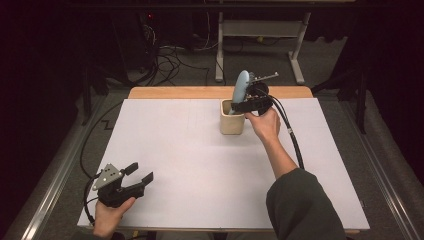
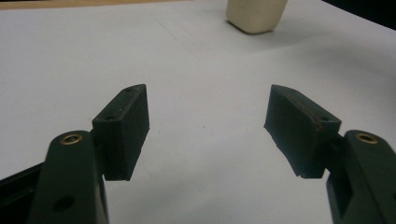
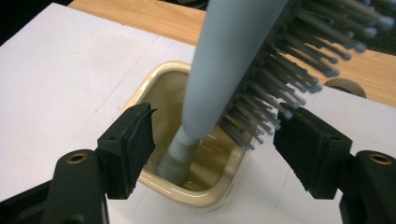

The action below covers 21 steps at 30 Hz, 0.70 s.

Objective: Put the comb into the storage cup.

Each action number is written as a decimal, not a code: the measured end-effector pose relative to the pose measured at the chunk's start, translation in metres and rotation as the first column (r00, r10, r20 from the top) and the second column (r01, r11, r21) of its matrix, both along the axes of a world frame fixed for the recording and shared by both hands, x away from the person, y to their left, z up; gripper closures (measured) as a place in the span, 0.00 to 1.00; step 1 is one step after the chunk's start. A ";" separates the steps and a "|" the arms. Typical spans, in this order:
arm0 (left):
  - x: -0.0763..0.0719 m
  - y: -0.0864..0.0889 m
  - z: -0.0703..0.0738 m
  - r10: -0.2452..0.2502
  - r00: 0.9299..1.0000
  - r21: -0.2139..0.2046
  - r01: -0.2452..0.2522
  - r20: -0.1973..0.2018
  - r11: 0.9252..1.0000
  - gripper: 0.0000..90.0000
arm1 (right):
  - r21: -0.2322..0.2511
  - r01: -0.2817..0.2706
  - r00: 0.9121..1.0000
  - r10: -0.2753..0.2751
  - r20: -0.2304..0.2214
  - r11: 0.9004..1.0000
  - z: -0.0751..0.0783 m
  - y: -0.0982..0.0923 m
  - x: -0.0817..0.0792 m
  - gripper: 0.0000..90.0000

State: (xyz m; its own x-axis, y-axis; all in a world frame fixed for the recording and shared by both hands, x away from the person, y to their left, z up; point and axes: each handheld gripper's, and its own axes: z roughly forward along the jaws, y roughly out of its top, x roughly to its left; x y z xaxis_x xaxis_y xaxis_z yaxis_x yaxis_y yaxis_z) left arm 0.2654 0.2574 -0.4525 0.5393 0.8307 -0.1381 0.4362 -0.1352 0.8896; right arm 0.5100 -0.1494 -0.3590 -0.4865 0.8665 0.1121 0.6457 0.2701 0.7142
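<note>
A pale blue hairbrush (image 1: pixel 241 86) stands handle-down in a cream square cup (image 1: pixel 232 120) at the far middle of the white sheet. My right gripper (image 1: pixel 246 105) is at the cup's right side, just above its rim. In the right gripper view the brush (image 3: pixel 233 70) leans inside the cup (image 3: pixel 154 88) between the parted jaws of my right gripper (image 3: pixel 215 135), and neither pad presses on it. The bristles face the right-hand pad (image 3: pixel 308 144). My left gripper (image 1: pixel 141 171) rests open near the front left corner, empty (image 2: pixel 205 126), with the cup (image 2: pixel 256 16) far ahead.
The white sheet (image 1: pixel 200 165) covers the table, with a wooden strip (image 1: pixel 190 92) showing along its far edge. A black cable (image 1: pixel 292 135) trails from the right gripper along the person's forearm. Beyond the table are desk legs (image 1: pixel 219 50) and floor cables.
</note>
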 end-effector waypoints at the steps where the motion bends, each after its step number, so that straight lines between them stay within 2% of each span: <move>1: 0.000 0.000 0.000 0.001 1.000 0.000 -0.001 -0.001 1.000 0.35 | -0.001 -0.001 1.000 0.001 -0.002 1.000 0.000 0.000 0.000 0.33; 15: 0.000 0.000 0.000 0.000 1.000 0.002 0.000 0.001 1.000 0.35 | -0.018 0.004 1.000 -0.003 0.022 1.000 0.004 -0.003 -0.004 0.32; 21: 0.000 0.000 0.000 -0.003 1.000 0.004 0.003 -0.007 1.000 0.35 | -0.036 -0.013 0.999 0.014 0.030 0.999 0.007 -0.003 -0.008 0.31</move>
